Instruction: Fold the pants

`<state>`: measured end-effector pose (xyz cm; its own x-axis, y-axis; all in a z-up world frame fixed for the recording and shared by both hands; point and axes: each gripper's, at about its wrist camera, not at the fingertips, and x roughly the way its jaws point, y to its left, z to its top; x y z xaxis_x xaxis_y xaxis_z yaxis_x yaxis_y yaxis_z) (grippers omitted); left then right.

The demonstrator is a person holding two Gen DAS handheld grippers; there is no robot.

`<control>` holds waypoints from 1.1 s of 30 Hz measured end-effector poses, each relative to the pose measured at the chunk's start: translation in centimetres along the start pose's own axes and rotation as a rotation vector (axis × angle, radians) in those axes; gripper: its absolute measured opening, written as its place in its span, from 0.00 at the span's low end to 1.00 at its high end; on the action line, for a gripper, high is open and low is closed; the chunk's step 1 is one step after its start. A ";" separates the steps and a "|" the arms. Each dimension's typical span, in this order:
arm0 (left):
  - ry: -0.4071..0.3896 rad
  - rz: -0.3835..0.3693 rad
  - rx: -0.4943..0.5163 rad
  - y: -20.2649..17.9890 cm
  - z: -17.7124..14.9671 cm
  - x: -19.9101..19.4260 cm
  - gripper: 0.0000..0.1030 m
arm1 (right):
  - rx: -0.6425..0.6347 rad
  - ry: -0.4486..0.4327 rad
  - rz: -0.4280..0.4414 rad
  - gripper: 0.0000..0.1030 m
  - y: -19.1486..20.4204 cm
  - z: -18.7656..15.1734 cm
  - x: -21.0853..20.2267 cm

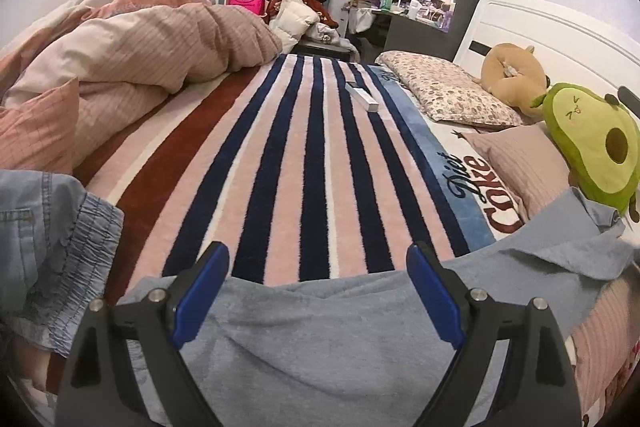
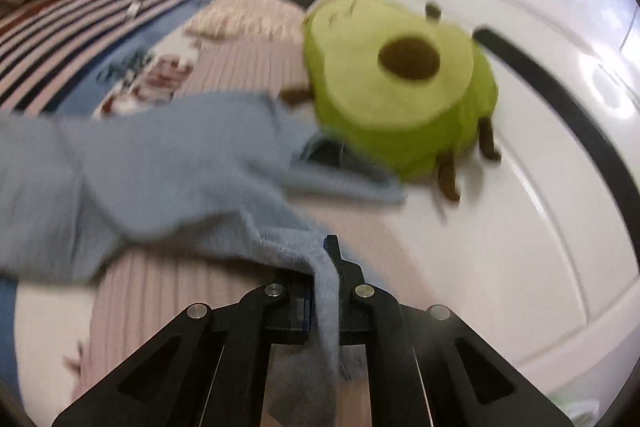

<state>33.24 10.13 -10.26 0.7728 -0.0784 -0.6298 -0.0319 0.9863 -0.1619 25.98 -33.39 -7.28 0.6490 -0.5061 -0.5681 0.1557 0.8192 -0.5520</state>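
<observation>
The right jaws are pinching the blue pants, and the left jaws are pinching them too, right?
Not quite. In the left wrist view the left gripper has its jaws wide open above the blue pants. The right gripper does pinch the pants, as you said.

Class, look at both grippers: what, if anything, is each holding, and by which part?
The right gripper is shut on an edge fold of the blue pants. The left gripper is open above them, holding nothing.

Pants (image 1: pixel 320 339) — light blue, soft knit, spread crumpled across the striped bed; one edge bunched, lifted off the bed — pinched at right.
</observation>
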 end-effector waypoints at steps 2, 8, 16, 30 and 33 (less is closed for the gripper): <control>0.007 0.011 -0.001 0.1 0.0 0.3 0.85 | 0.003 -0.030 0.013 0.00 -0.4 2.3 0.8; 0.023 0.043 0.000 0.4 -0.2 1.2 0.85 | 0.022 -0.055 0.014 0.00 -1.0 9.3 5.4; 0.043 0.091 -0.009 0.8 -0.5 2.5 0.85 | 0.087 -0.035 -0.024 0.43 -0.6 12.6 10.5; -0.053 0.119 -0.040 3.0 0.4 -2.2 0.85 | 0.061 -0.298 0.443 0.86 9.8 12.1 -2.8; -0.073 0.137 -0.055 3.7 0.5 -3.3 0.86 | 0.050 -0.355 0.531 0.86 13.1 11.7 -6.4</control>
<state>30.94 14.11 -8.37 0.8028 0.0690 -0.5923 -0.1730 0.9775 -0.1206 32.60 -16.30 -3.75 0.8530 0.0854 -0.5149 -0.2260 0.9497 -0.2169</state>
